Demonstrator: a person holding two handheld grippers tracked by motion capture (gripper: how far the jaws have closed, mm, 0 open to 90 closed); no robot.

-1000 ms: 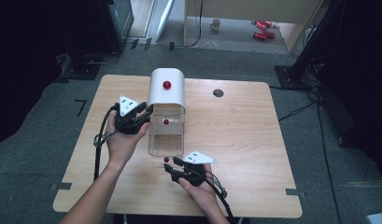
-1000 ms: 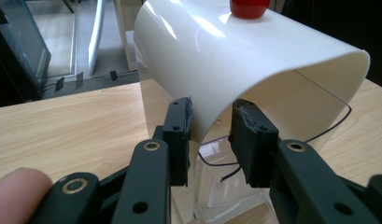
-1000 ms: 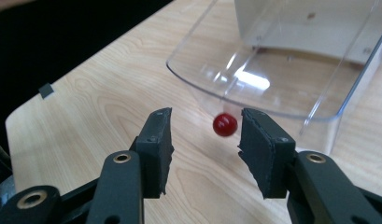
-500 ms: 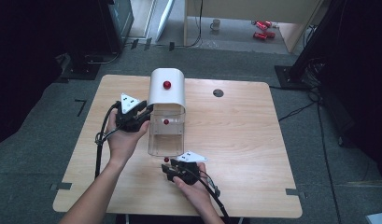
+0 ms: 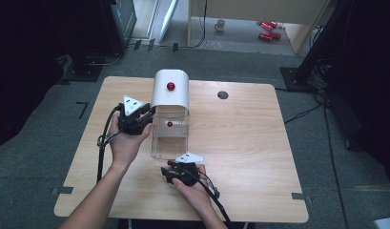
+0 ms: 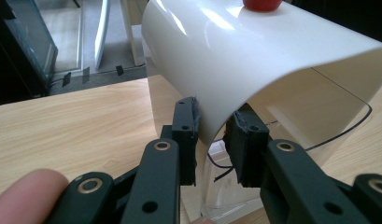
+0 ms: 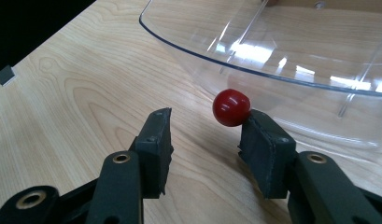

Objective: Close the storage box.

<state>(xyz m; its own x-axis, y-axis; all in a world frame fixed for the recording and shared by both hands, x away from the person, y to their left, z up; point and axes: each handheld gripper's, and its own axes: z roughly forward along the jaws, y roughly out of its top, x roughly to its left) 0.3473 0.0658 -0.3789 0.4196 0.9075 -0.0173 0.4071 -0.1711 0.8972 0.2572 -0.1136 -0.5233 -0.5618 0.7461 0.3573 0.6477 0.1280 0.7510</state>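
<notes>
Ball (image 7: 231,107) touches right tool's (image 7: 205,140) far pad (jaws apart).

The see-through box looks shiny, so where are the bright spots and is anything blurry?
Right gripper view: white glare streaks on the clear box, red ball sharp with a small highlight. Left gripper view: light bands on the white cover, a blurred fingertip at bottom left.

On a wooden table (image 5: 240,143) stands a clear box (image 5: 169,138) with a raised white curved lid (image 5: 170,90). The left gripper (image 5: 144,112) meets the lid's edge; the right gripper (image 5: 168,169) lies just before the box.
</notes>
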